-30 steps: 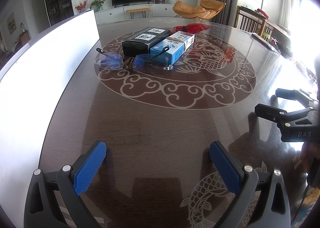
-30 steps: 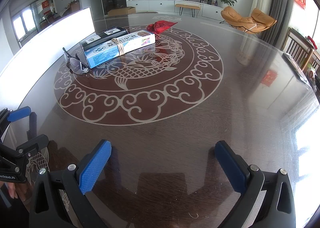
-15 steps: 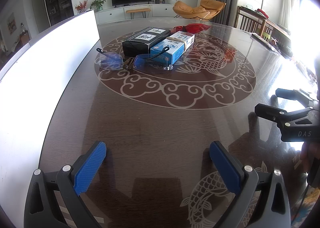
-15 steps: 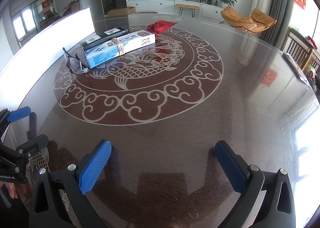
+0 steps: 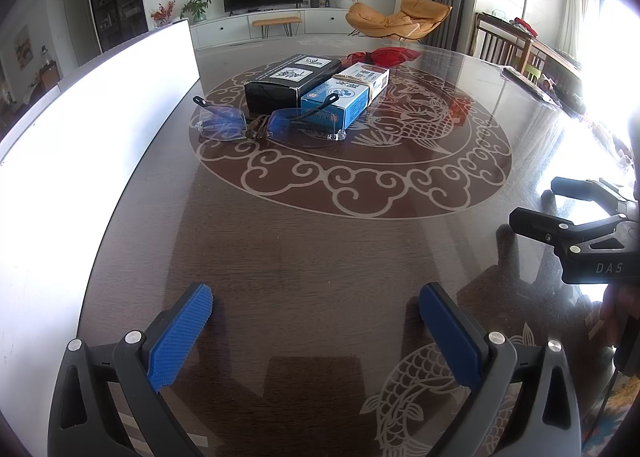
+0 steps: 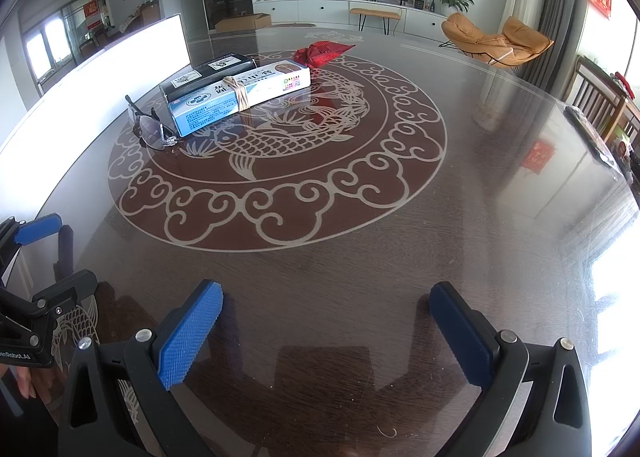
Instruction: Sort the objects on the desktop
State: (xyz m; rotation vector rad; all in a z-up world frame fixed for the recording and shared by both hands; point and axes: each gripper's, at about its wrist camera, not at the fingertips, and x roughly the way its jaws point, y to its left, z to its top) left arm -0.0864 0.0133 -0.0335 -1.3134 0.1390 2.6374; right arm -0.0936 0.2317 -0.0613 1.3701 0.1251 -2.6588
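Left gripper (image 5: 316, 321): jaws spread, nothing held; right gripper (image 6: 326, 323): likewise spread, empty; glasses (image 5: 268, 125), black box (image 5: 292, 83), blue box (image 5: 348, 93), red pouch (image 5: 384, 55), possibly cloth, clustered well ahead on table (image 5: 320, 249); boxes' long axes pointed away; left gripper judged nearer.

Glossy dark wood table (image 5: 320, 241), ribbed blue pads (image 5: 180, 333)

Print on the blue-and-white box (image 6: 236, 97) is too small to read, and the black box (image 6: 212, 69) behind it is mostly hidden. Right tongs (image 5: 560, 209) get cut off at the frame edge.
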